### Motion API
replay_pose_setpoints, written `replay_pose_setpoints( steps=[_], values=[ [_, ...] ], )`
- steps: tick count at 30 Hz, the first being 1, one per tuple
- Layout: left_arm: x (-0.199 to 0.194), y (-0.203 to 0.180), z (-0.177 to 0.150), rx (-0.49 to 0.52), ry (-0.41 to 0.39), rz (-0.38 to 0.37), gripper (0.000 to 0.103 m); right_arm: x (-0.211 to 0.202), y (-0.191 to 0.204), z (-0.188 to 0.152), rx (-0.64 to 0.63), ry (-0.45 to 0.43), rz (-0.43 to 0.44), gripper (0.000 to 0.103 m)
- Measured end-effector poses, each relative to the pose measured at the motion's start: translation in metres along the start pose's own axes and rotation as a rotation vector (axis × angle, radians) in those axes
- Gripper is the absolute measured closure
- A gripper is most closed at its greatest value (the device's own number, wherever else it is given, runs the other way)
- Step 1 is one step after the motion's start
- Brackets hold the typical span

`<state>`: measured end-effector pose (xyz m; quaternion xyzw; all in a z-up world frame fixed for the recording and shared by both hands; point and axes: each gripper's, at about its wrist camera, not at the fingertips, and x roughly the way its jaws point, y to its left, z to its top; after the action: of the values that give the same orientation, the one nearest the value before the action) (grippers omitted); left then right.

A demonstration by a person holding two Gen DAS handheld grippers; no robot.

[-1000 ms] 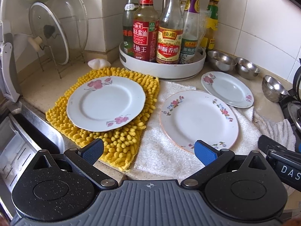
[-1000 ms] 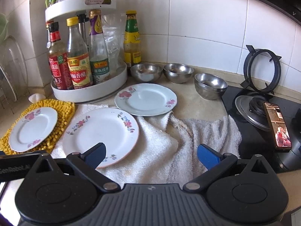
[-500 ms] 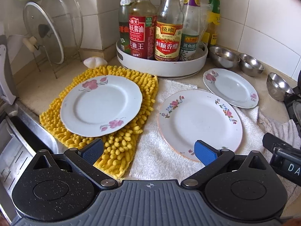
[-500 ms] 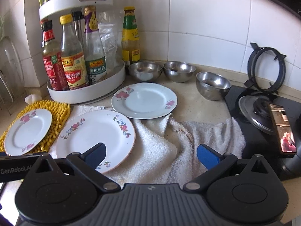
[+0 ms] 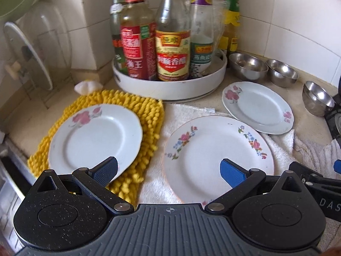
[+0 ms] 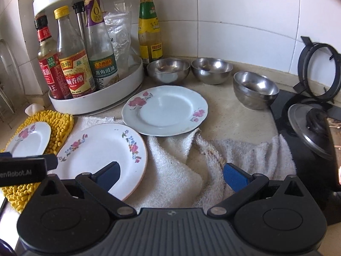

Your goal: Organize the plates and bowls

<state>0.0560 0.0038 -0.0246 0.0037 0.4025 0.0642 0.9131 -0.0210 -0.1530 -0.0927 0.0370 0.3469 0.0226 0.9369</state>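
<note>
Here, hovering over three flowered plates and three steel bowls on a kitchen counter.

Left gripper point(image 5: 168, 169) and right gripper point(image 6: 171, 173) gaping wide, holding nothing; small plate point(image 5: 93, 138) lying on nubby yellow mat point(image 5: 149, 115), large plate point(image 6: 100, 153) on white terry towel point(image 6: 170, 170), third plate point(image 6: 165, 109) overlapping towel edge; bowls point(image 6: 168, 69) sitting empty beside round bottle tray point(image 5: 170, 85); stove point(image 6: 307, 145) showing fully only rightward.

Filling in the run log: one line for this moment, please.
left gripper: open, empty | right gripper: open, empty | three plates unstacked | three steel bowls apart
</note>
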Motion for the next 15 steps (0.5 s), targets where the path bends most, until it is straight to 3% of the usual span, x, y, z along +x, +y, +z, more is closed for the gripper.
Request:
replay_pose_setpoints(
  steps=[8,15],
  values=[
    [0.017,-0.008,0.008,0.094,0.008,-0.089,0.000,0.018,0.002,-0.003,-0.019,0.045,0.057,0.000],
    [0.041,-0.009,0.024,0.217,0.022,-0.195,0.000,0.027,0.000,-0.001,0.063,0.087,0.075,0.000]
  ],
)
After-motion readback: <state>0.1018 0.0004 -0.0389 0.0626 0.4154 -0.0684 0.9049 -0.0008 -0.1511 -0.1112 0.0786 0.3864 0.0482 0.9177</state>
